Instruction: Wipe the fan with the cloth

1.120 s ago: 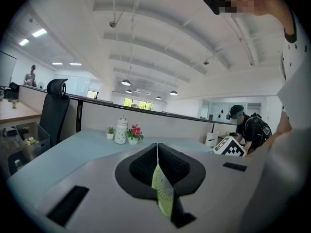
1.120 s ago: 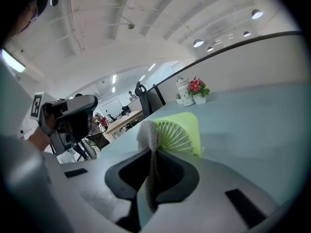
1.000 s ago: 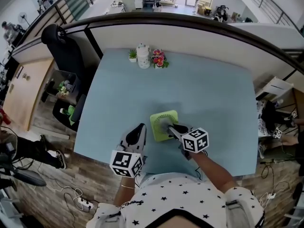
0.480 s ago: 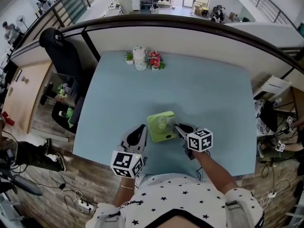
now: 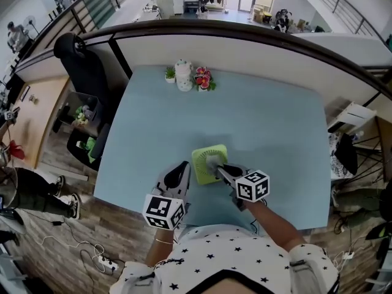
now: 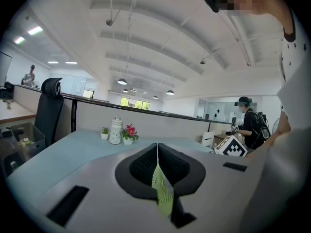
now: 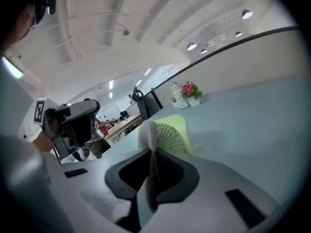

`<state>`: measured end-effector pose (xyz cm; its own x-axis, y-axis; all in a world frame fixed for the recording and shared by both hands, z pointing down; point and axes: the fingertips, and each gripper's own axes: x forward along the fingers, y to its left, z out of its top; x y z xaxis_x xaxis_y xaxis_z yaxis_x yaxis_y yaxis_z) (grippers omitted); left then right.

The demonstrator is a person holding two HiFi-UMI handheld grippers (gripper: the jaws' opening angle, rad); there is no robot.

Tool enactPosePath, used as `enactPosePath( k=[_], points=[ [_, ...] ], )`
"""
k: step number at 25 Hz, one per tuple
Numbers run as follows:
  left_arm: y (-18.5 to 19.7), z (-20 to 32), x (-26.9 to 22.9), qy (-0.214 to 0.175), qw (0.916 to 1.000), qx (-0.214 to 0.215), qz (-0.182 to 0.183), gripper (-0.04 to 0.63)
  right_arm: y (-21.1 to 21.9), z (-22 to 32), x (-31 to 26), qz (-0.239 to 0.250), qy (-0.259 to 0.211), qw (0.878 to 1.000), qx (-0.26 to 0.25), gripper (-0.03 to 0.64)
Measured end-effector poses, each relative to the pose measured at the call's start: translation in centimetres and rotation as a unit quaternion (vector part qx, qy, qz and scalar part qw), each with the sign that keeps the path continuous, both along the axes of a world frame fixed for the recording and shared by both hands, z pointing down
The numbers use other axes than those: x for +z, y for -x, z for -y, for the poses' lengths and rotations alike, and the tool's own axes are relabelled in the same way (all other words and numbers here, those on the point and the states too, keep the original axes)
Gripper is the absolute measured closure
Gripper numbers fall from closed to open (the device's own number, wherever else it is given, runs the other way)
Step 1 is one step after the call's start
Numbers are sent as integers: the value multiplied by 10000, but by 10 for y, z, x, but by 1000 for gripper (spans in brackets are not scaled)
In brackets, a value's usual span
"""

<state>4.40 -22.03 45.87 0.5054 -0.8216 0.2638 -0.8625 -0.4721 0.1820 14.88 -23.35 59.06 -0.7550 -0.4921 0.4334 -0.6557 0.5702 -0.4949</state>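
Wiping looks mid-way: my right tongs (image 5: 222, 168) clamp the cloth (image 7: 147, 133) against the fan (image 5: 202, 158), left tongs (image 6: 157, 149) pinching its edge.

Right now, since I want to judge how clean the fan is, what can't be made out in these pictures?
- Dust on the fan: too small in the head view.
- Middle of the fan's grille: head view, covered by the right gripper and its cloth.
- Most of the fan: left gripper view, only a green sliver shows between the left gripper's shut jaws.
- Fan's left edge: right gripper view, behind the cloth.
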Motion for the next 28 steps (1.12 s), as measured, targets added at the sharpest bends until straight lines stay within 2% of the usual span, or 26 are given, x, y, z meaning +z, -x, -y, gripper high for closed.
enactPosePath(
  k=[6,10,16,28],
  points=[
    [15,-4,0,17,9998,-172,33,563,44,-17,10,-22,59,9981,-609,581],
    [24,-8,2,53,9996,-283,64,565,53,-19,21,-154,94,9972,-723,581],
    [31,-7,5,74,9994,-338,94,565,45,-13,29,-261,66,9975,-650,581],
    [1,-5,4,76,10000,-32,49,564,-15,-3,31,-339,133,9993,23,583]
  ],
)
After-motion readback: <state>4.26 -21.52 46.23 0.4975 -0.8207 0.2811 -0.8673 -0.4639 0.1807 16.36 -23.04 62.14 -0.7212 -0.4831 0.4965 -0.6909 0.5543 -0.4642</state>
